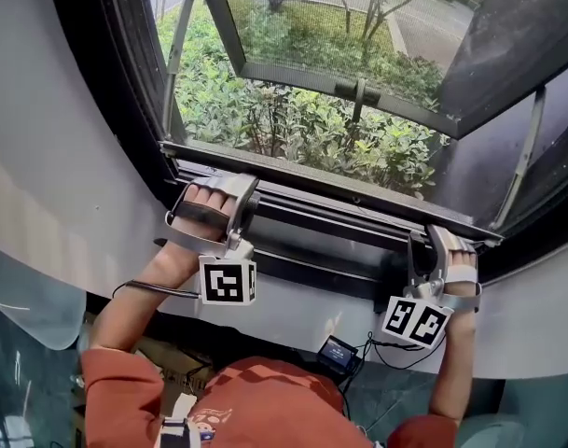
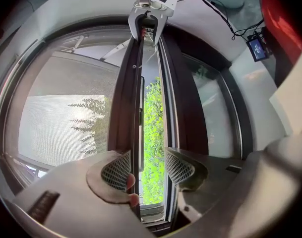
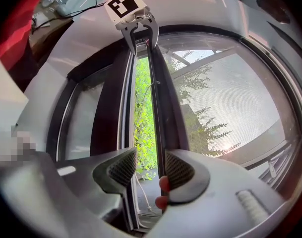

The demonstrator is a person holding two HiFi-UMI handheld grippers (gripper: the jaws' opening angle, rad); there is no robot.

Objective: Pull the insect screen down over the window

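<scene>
The insect screen's dark pull bar [image 1: 330, 203] runs across the window low down, just above the bottom frame. My left gripper [image 1: 229, 194] sits at its left end and my right gripper [image 1: 431, 241] at its right end. In the left gripper view the bar [image 2: 133, 98] passes beside the left pad, with the jaws of the left gripper [image 2: 147, 170] apart. The grey mesh [image 2: 66, 118] lies to one side. The right gripper [image 3: 151, 168] is likewise open, the bar [image 3: 158, 108] against its right pad and the mesh [image 3: 230, 98] beyond. A strip of green plants shows between bar and frame.
The glass sash [image 1: 358, 26] is swung outward over shrubs. A curved white wall and sill [image 1: 60, 203] surround the dark window frame. A small black device with a cable [image 1: 338, 351] hangs below the sill by the person's red sleeves.
</scene>
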